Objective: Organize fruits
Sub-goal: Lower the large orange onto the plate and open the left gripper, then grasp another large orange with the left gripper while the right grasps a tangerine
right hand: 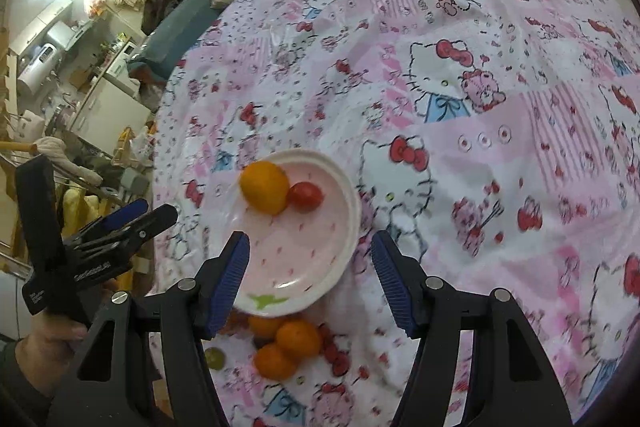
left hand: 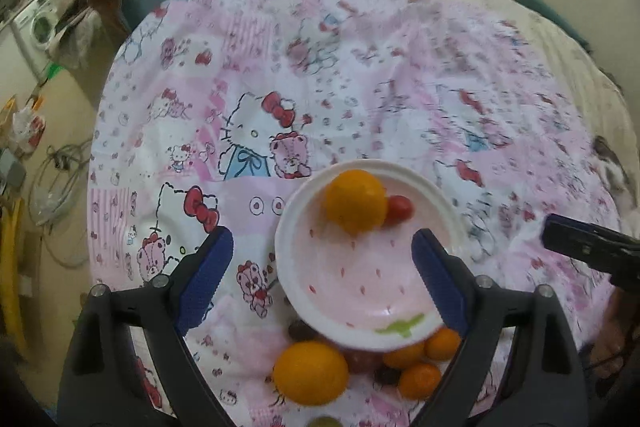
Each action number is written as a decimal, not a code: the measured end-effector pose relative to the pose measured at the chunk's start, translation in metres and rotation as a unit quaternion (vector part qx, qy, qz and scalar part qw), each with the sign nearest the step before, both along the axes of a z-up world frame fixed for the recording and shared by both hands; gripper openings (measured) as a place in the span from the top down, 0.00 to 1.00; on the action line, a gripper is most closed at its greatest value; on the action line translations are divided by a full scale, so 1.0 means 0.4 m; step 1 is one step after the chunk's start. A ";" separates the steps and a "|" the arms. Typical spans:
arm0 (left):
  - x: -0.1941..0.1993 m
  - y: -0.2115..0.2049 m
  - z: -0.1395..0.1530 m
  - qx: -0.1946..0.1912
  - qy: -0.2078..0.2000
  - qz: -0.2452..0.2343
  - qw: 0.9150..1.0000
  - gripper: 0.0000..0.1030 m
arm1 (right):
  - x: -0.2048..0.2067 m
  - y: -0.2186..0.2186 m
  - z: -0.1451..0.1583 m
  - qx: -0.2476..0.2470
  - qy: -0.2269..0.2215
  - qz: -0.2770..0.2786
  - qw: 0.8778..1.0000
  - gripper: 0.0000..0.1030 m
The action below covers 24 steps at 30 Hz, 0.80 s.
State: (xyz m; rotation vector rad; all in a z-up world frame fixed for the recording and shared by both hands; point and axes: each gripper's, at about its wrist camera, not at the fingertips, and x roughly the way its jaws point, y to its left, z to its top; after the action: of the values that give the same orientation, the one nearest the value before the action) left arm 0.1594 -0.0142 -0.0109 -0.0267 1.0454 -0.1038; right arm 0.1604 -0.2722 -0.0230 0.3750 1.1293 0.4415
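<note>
Spreading wide and gripping nothing: left gripper (left hand: 322, 259) and right gripper (right hand: 310, 273), hovering over a pink strawberry-print plate (left hand: 320, 291). Sitting inside: one orange (left hand: 355, 202) touching a cherry tomato (left hand: 400, 207). Lying just beside its near rim on the cartoon-cat cloth (right hand: 500, 131): loose oranges (right hand: 298, 337).

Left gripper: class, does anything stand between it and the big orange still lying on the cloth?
Nothing visible does. The left gripper is open above the pink plate; the big orange lies bare beside the plate's near rim, uncovered from above.
</note>
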 end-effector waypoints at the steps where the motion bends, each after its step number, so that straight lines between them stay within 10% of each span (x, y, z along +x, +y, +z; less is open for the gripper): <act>1: -0.017 0.004 0.011 0.004 -0.007 0.003 1.000 0.14 | -0.011 0.004 0.003 0.001 -0.001 -0.001 1.000 0.33; 24: -0.171 0.083 -0.048 -0.030 0.051 0.066 0.996 0.08 | -0.192 0.014 -0.048 0.013 0.029 -0.032 0.999 0.21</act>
State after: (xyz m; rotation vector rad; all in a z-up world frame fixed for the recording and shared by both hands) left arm 0.0908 0.0192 -0.0300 -0.1563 1.1392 -0.0135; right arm 0.0837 -0.2665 -0.0420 0.4481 1.1650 0.3925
